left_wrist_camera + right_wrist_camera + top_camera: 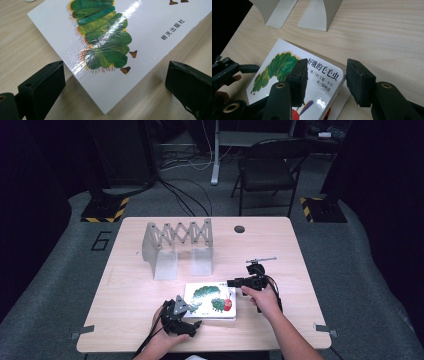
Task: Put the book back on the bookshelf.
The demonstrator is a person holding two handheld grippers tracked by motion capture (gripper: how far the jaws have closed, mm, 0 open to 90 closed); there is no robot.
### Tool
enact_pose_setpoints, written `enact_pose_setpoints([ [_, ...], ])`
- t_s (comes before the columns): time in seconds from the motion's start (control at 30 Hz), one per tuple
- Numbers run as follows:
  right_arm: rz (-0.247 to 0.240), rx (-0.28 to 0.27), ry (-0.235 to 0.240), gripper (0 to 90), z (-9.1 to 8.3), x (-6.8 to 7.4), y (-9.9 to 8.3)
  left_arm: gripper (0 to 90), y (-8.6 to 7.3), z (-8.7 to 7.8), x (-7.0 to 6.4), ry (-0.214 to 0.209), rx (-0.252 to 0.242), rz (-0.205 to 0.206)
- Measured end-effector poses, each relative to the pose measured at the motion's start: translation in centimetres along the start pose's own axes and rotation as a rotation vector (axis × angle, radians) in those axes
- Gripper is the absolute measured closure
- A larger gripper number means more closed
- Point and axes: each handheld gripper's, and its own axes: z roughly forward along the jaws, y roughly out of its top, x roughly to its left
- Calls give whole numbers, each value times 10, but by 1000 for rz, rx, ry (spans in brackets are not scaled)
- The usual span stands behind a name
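Observation:
A white picture book (210, 300) with a green caterpillar on its cover lies flat near the table's front edge. My left gripper (194, 316) sits at the book's near left corner. In the left gripper view the jaws (115, 75) stand wide open, and the book's (100, 37) corner points into the gap without touching either jaw. My right gripper (232, 283) hovers at the book's far right corner. It is open (325, 72), with one jaw over the cover (282, 67) and the other past the book's edge. The left gripper (227, 71) shows beyond the book.
A grey metal expanding book rack (177, 245) stands on the far half of the wooden table (125, 285), its feet (317, 15) just past the book. A cable hole (239, 228) lies near the far edge. A black folding chair (265, 167) stands behind the table.

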Motion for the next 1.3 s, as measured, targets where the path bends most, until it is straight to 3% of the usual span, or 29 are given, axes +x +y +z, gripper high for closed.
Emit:
enact_pose_setpoints([
  [0.53, -19, -30, 32, 526, -8, 13, 0, 1, 1, 2, -2, 55, 8, -60],
  [0.67, -33, -25, 37, 526, -8, 16, 0, 0, 1, 1, -3, 83, 0, -54],
  [0.8, -41, -25, 40, 528, -7, 16, 0, 5, 1, 0, -6, 97, -7, -30],
  [0.9, -37, -18, 38, 528, -6, 15, 0, 17, 2, -1, -9, 110, -29, 34],
  [0.93, -33, -14, 38, 528, -6, 15, 0, 21, 2, -1, -9, 110, -29, 34],
  [0.97, -36, -13, 37, 528, -5, 15, -1, 25, 3, -2, -11, 112, -28, 67],
  [1.13, -38, -10, 35, 528, -5, 14, -1, 36, 4, -3, -13, 121, -39, 122],
  [1.17, -37, -10, 36, 528, -5, 14, -1, 58, 4, -3, -15, 130, -46, 149],
  [1.2, -35, -12, 37, 528, -5, 15, -1, 83, 4, -3, -15, 130, -46, 149],
  [1.23, -35, -13, 38, 528, -5, 15, -1, 106, 4, -4, -18, 123, -51, 186],
  [1.3, -34, -14, 40, 528, -6, 15, -1, 126, 3, -4, -19, 126, -57, 199],
])
